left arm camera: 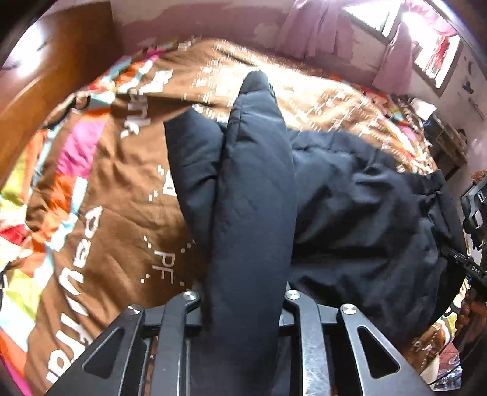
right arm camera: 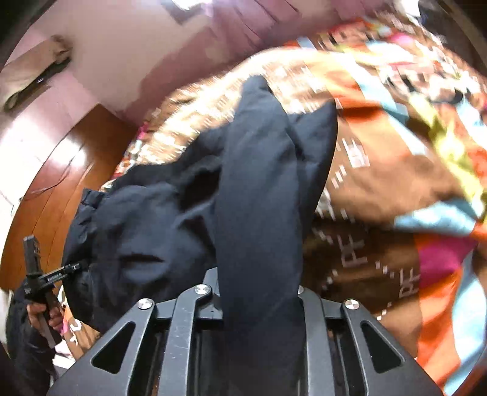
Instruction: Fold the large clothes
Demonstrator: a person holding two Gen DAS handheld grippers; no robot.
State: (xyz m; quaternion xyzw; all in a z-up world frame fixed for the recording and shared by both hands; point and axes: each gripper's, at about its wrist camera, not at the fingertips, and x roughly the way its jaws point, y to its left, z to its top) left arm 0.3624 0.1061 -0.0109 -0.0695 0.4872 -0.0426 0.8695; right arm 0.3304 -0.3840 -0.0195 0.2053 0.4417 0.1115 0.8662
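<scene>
A large dark navy garment (left arm camera: 350, 213) lies partly on the bed, one edge lifted off it. In the left wrist view a thick fold of the garment runs up between the jaws of my left gripper (left arm camera: 243, 301), which is shut on the cloth; the fingertips are hidden under it. At the right edge, the right gripper (left arm camera: 470, 268) holds the garment's other side near its gathered hem (left arm camera: 438, 185). In the right wrist view my right gripper (right arm camera: 258, 304) is likewise shut on a fold of the garment (right arm camera: 258, 198). The left gripper (right arm camera: 45, 274) shows at far left in a hand.
A brown bedspread (left arm camera: 115, 195) with bright patches and white lettering covers the bed. A wooden headboard (left arm camera: 45, 79) stands at the left, also in the right wrist view (right arm camera: 61, 170). Pink wall, purple curtains (left arm camera: 307, 27) and a window (left arm camera: 432, 45) lie beyond. A cluttered shelf (left arm camera: 447, 143) stands at right.
</scene>
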